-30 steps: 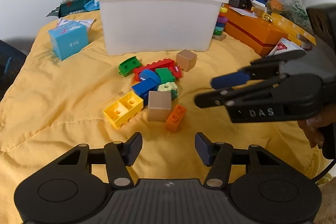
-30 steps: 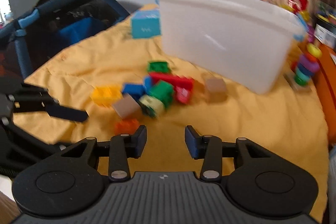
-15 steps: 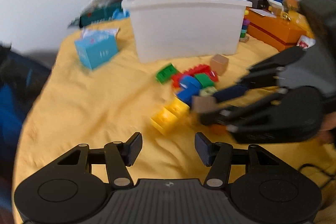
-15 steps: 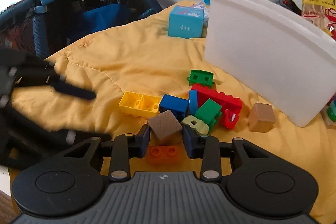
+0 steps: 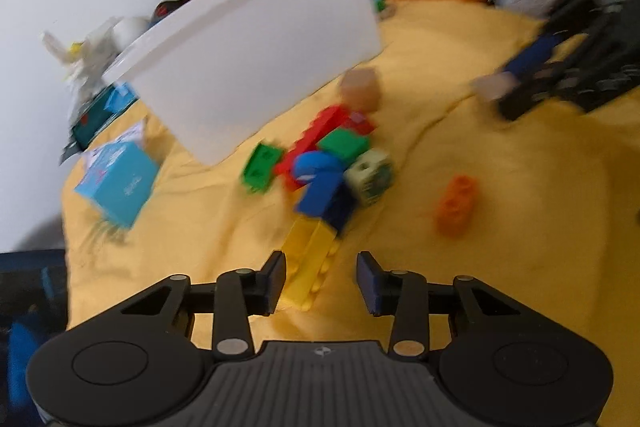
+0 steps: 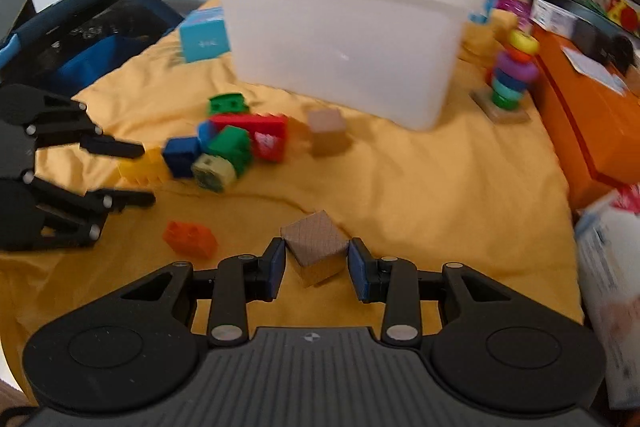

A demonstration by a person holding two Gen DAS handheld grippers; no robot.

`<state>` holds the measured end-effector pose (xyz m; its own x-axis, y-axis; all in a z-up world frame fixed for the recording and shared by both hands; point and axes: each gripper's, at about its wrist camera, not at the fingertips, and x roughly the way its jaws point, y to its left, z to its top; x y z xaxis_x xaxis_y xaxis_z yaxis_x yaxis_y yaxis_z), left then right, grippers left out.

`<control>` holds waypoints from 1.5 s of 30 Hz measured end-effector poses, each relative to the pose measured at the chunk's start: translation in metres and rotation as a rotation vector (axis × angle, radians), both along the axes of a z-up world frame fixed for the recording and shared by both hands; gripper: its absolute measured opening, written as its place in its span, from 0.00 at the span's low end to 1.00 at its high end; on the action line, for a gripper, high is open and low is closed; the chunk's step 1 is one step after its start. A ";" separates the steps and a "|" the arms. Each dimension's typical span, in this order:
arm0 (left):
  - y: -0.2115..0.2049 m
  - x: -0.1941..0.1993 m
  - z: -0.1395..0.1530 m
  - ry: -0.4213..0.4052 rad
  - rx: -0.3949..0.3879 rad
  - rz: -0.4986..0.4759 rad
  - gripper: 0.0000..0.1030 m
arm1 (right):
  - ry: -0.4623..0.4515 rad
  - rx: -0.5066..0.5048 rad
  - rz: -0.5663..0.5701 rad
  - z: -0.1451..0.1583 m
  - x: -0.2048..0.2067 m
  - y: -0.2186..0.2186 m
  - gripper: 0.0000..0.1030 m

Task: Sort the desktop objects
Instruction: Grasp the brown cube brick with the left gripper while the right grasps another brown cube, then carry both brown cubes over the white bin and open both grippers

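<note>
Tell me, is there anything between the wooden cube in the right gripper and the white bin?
Partly. The wooden cube sits between the right gripper fingers. Toward the white bin lie open yellow cloth and a second wooden cube, slightly left of a straight line.

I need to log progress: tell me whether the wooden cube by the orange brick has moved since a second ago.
Yes. The wooden cube sits between the right hand-held gripper fingers, out of the pile, away from the orange brick and blue brick.
</note>
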<state>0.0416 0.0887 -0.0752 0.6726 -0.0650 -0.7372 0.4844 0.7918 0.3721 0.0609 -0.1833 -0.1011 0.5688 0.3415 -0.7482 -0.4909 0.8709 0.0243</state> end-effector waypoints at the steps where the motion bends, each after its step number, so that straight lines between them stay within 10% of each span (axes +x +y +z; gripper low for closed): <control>1: 0.000 -0.001 0.008 -0.020 -0.025 0.012 0.36 | -0.002 0.002 -0.005 0.000 -0.002 -0.002 0.37; 9: -0.040 0.014 0.048 -0.084 -0.205 -0.090 0.51 | 0.009 0.022 0.005 -0.014 -0.004 -0.008 0.38; 22: -0.086 0.101 -0.013 0.016 -0.150 -0.077 0.51 | -0.025 0.027 0.059 -0.014 0.002 -0.001 0.46; 28: -0.072 0.102 -0.006 0.093 -0.298 -0.038 0.34 | -0.020 0.019 0.075 -0.020 0.005 0.001 0.41; 45: -0.009 0.031 0.128 -0.186 -0.466 0.032 0.34 | -0.189 0.103 0.071 0.063 0.020 -0.015 0.41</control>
